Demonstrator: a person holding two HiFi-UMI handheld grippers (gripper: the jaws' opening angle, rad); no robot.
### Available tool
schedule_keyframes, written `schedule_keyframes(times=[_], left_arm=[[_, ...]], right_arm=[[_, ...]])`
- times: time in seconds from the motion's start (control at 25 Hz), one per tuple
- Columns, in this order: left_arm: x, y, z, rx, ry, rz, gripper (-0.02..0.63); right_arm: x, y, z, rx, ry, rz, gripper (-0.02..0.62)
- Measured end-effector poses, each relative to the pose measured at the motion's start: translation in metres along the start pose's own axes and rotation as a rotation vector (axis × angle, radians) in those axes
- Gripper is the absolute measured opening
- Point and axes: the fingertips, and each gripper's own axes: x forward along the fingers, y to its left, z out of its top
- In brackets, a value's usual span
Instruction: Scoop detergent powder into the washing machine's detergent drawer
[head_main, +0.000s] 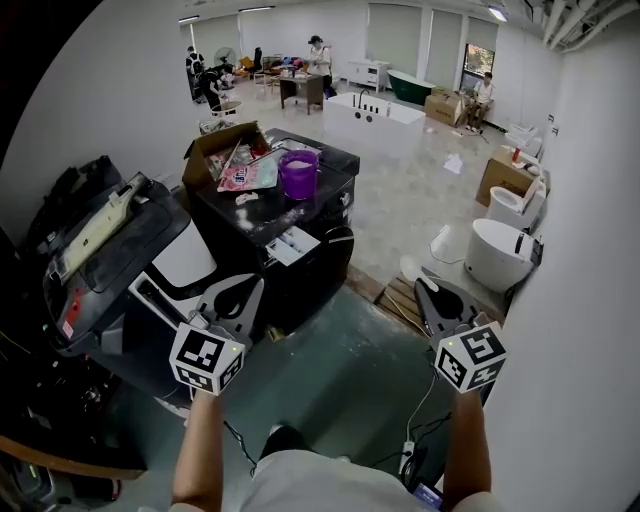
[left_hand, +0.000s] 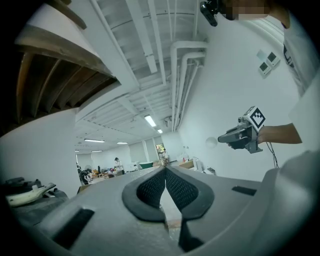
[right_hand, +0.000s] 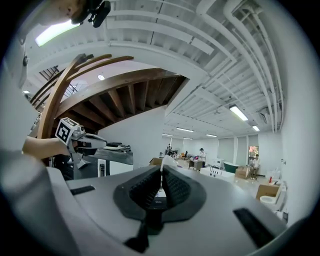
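Observation:
A black washing machine (head_main: 320, 262) stands in the middle of the head view, well ahead of both grippers. A purple tub (head_main: 298, 175) holding pale powder sits on its top, beside a pink bag (head_main: 248, 176). A white drawer-like part (head_main: 293, 244) sticks out of the machine's upper front. My left gripper (head_main: 256, 284) is held low and left of the machine, shut and empty; in its own view its jaws (left_hand: 165, 168) meet at the tips. My right gripper (head_main: 421, 285) hovers to the machine's right, also shut on nothing (right_hand: 161, 166). No scoop is visible.
A second machine with a raised dark lid (head_main: 105, 245) crowds the left. White round fixtures (head_main: 497, 252) and a wooden pallet (head_main: 402, 300) lie to the right. An open cardboard box (head_main: 215, 145) sits behind the pink bag. A cable and power strip (head_main: 410, 455) lie on the floor. People work far back.

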Motion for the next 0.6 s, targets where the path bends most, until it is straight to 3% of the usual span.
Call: schedule_keyframes(times=[0.36, 0.6], left_arm=[[0.050, 0.037, -0.023, -0.016, 0.041, 0.054, 0.011], [0.124, 0.097, -0.057, 0.000, 0.051, 0.069, 0.011]], right_arm=[[0.058, -0.033, -0.011, -0.026, 0.007, 0.037, 0.005], [0.140, -0.067, -0.021, -0.046, 0.022, 0.038, 0.005]])
